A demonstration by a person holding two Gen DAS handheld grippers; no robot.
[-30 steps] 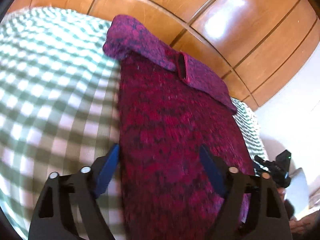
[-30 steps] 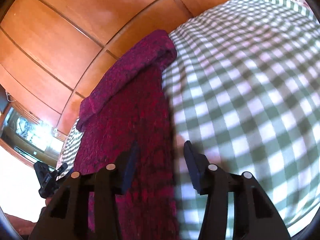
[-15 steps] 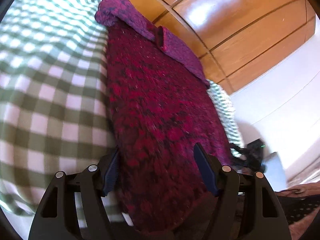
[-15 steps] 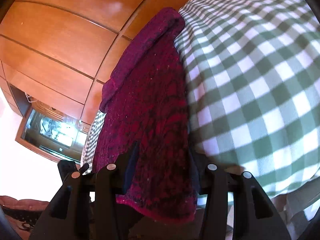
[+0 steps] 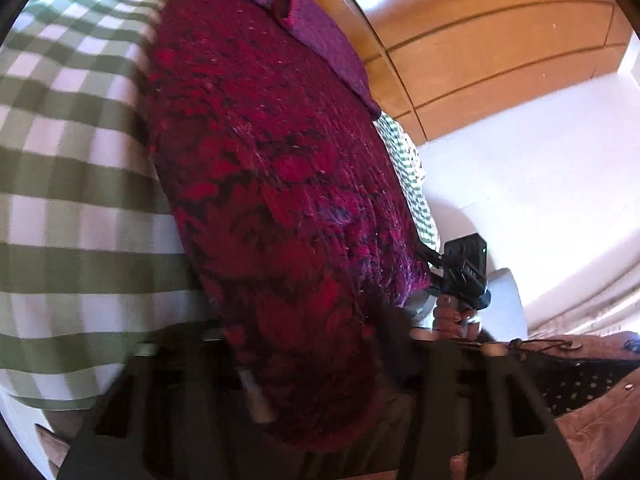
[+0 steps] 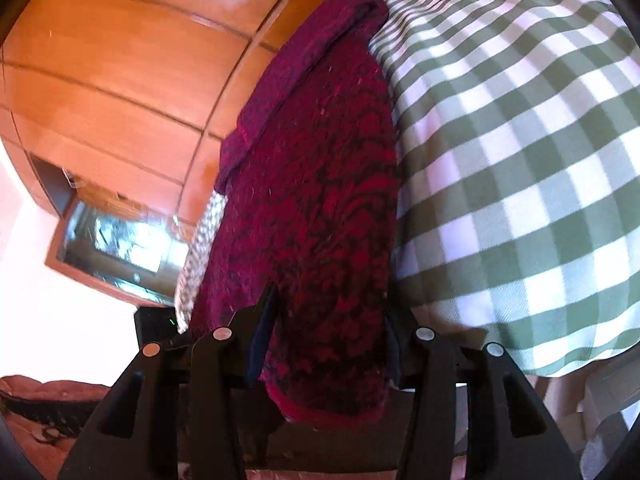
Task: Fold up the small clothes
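Checked bedspread [image 6: 520, 160], crimson knit garment's [image 5: 260, 160] near hem between both closing jaws, apparently pinched.

the sweater [image 5: 264, 184] is dark red with black squiggles, and its folded top [image 6: 304, 60] is purple. under the sweater, the blanket [image 6: 520, 152] has green and white squares. behind the sweater, the wood wall [image 5: 480, 40] is orange-brown.
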